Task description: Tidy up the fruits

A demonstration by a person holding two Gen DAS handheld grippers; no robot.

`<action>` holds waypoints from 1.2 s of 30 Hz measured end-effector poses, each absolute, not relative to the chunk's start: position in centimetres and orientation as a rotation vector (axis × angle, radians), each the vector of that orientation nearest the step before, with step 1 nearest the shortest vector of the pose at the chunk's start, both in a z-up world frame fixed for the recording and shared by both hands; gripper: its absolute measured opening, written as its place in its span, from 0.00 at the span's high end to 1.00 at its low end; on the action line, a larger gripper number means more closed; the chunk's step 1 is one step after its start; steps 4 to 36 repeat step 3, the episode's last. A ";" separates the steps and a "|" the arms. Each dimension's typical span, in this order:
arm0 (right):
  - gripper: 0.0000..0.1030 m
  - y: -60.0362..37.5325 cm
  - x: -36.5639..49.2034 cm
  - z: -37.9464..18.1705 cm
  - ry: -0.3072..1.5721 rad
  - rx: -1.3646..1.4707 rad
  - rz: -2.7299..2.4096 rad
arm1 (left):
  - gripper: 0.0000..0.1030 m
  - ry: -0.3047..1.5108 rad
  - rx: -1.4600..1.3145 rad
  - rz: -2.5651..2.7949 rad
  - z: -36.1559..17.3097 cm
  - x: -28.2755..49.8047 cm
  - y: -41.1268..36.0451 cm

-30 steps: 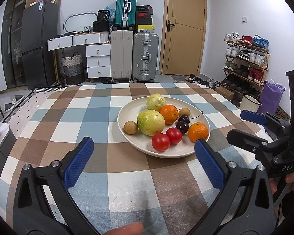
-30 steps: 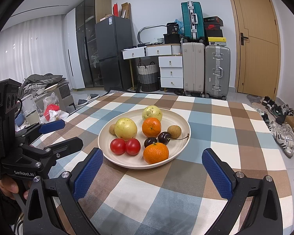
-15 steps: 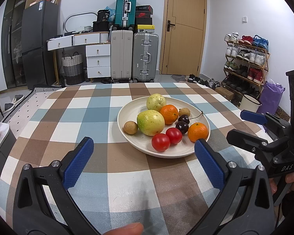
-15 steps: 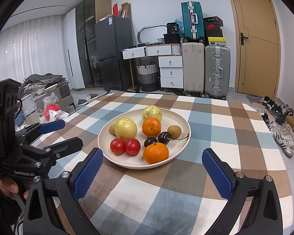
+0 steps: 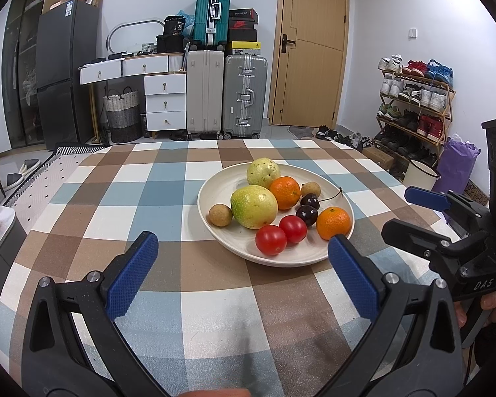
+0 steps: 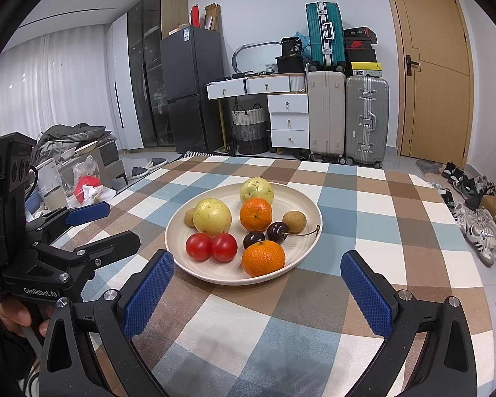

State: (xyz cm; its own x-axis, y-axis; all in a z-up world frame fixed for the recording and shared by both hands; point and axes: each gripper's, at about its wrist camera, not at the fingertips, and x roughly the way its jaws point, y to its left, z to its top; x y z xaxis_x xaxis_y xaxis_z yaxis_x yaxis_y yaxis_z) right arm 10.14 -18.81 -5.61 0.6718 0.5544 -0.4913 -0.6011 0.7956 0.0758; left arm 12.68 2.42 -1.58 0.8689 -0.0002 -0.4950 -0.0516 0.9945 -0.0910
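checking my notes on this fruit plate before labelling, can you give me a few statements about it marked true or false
1. Both the left gripper and the right gripper are open and empty. True.
2. Two red tomatoes lie side by side and touching on the white plate. True.
3. One orange has rolled off onto the checked tablecloth. False: both oranges are on the plate, this one near the front rim and the other orange nearer the middle.
4. The plate holds three dark cherries. False: only two dark cherries show, one with a long stem.
5. Two yellow-green guavas are on the plate. True.
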 end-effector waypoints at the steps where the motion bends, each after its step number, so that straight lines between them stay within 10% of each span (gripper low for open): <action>1: 0.00 -18.8 10.1 -5.6 0.521 -0.095 0.652 | 0.00 0.517 -0.104 0.028 -1.5 12.7 2.4; 36: 0.00 -18.8 10.1 -5.6 0.522 -0.095 0.652 | 0.00 0.522 -0.107 0.033 -1.5 12.7 2.3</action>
